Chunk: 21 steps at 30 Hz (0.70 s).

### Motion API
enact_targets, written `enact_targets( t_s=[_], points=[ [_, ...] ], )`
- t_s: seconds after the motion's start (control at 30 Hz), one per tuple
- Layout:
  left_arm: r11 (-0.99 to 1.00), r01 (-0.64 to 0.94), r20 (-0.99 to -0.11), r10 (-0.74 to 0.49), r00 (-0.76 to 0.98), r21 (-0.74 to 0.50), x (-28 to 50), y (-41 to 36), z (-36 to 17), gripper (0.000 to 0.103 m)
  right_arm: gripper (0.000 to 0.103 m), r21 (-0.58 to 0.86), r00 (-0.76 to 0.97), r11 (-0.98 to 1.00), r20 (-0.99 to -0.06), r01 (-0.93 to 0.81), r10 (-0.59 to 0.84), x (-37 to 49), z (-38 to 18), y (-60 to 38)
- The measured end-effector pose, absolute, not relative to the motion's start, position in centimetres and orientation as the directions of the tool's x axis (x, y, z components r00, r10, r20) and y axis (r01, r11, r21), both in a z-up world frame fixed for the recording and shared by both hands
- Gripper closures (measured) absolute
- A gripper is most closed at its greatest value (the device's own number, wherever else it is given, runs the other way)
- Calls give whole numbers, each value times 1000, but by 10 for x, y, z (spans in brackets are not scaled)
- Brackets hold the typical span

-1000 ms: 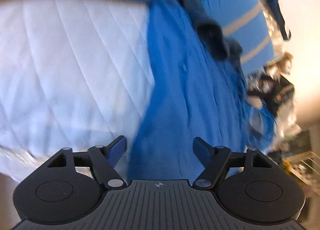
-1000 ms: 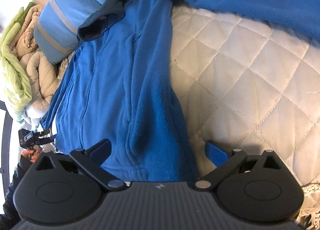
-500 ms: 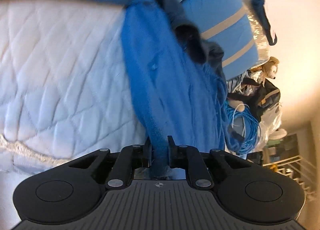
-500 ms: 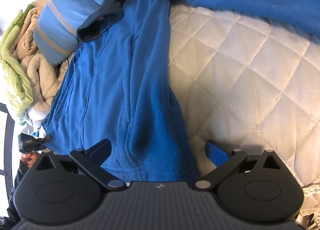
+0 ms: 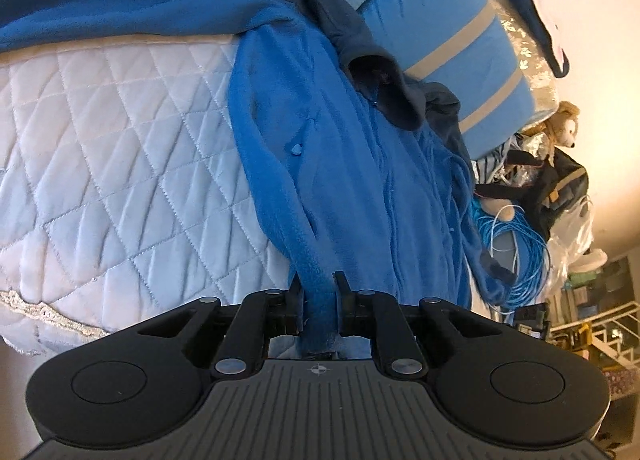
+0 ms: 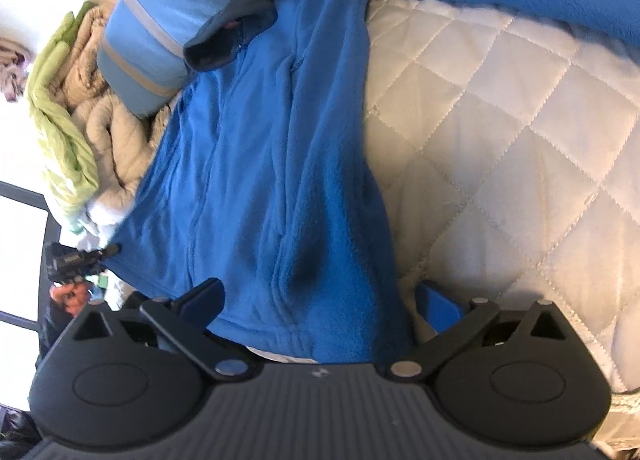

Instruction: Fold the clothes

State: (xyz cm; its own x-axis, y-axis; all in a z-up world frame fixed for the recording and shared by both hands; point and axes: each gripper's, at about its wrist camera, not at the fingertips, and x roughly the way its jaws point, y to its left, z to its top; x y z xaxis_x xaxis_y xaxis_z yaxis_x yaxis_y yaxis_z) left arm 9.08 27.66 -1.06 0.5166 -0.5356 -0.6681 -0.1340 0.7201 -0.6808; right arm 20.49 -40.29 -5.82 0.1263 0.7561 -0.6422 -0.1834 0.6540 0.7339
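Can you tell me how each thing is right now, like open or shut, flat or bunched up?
left gripper: shut, pinching the jacket's hem.
right gripper: open, fingers on either side of the hem, not gripping.
blue fleece jacket: unfolded, spread along the bed, hem pulled up into a ridge by the left gripper.
dark collar: flopped open.
quilted bedspread: lying flat.
blue cable: coiled in a loose heap.

The fleece jacket (image 5: 352,180) is fuzzy, matt blue cloth. Beside it, the quilted bedspread (image 5: 120,164) looks satiny, stitched in diamonds. The left gripper (image 5: 318,284) is matt black plastic with shiny metal pins.
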Motion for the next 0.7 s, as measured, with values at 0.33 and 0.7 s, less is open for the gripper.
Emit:
enact_targets(
  t_s=[0.33, 0.7],
  points=[
    [740, -180, -700, -484, 525, -648, 83, 276, -2, 92, 86, 655, 163, 726, -709, -211, 687, 191, -48, -399],
    [782, -136, -708, -458, 538, -609, 59, 268, 37, 93, 87, 549, 301, 798, -740, -246, 602, 171, 41, -409]
  ],
)
